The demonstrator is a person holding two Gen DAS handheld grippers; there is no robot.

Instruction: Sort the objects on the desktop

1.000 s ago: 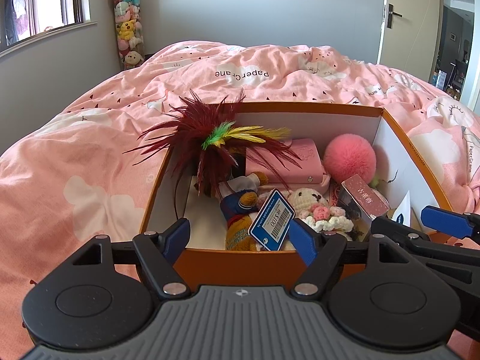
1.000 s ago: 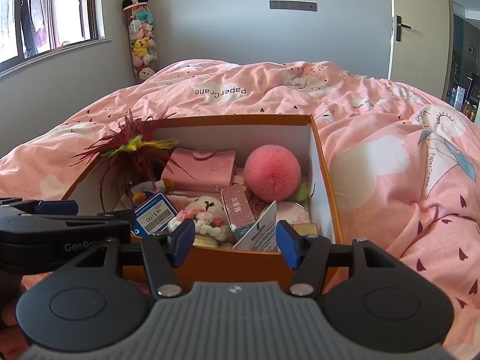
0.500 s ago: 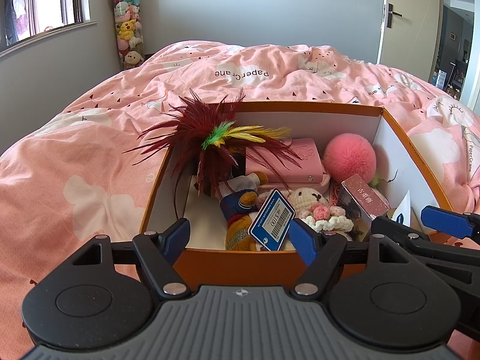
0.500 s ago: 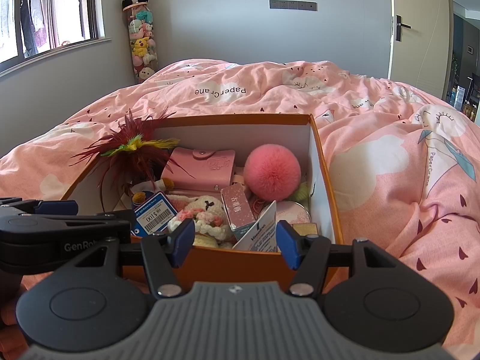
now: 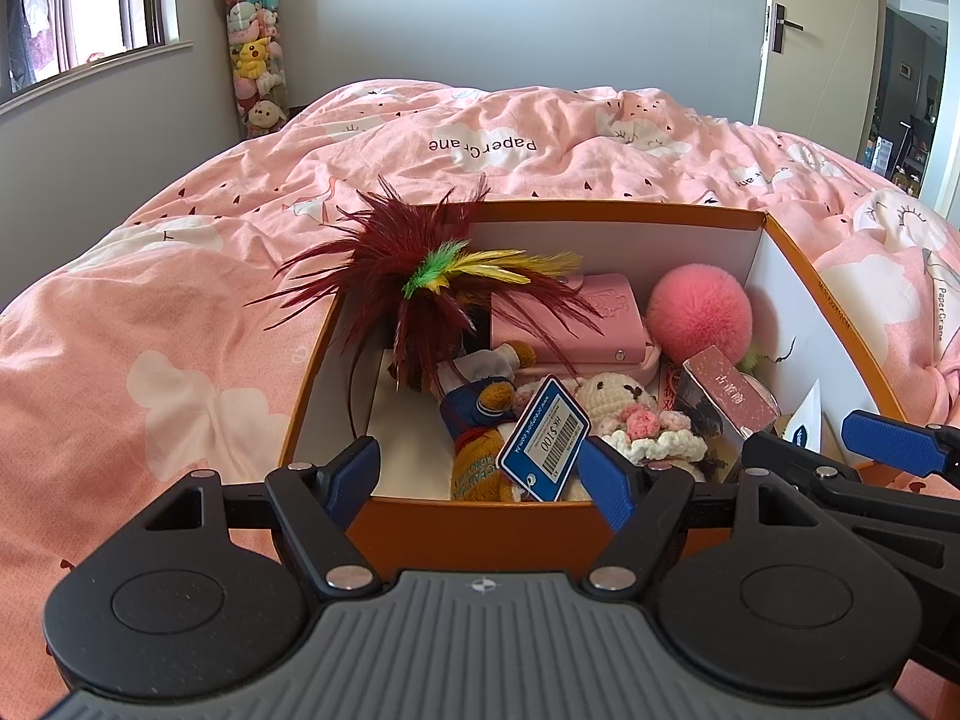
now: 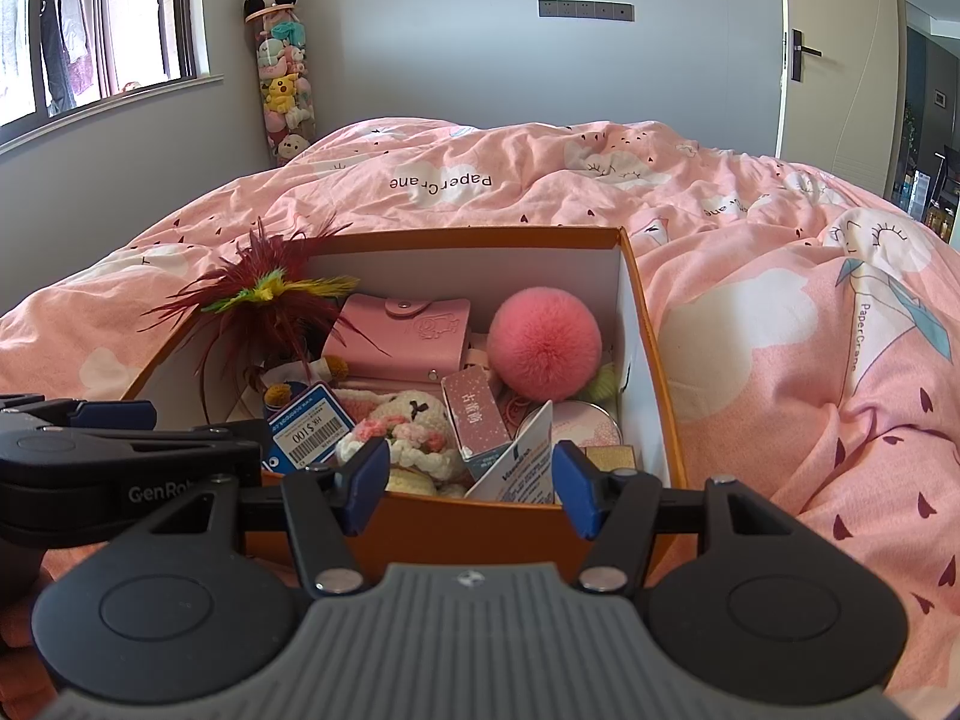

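While both grippers, left (image 5: 483, 483) and right (image 6: 468, 489), gape empty, the box (image 6: 480, 534) runs lengthwise toward 12 o'clock, feathers (image 5: 420, 276) fanning toward 10.

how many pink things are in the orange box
3 clearly: a pink wallet against the back wall, a pink fluffy pom-pom at back right, and a pink carton standing in front of it. The orange box is cluttered, so more may be hidden.

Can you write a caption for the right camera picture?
Open right gripper faces an orange box holding a pink pompom, pink wallet and feathers.
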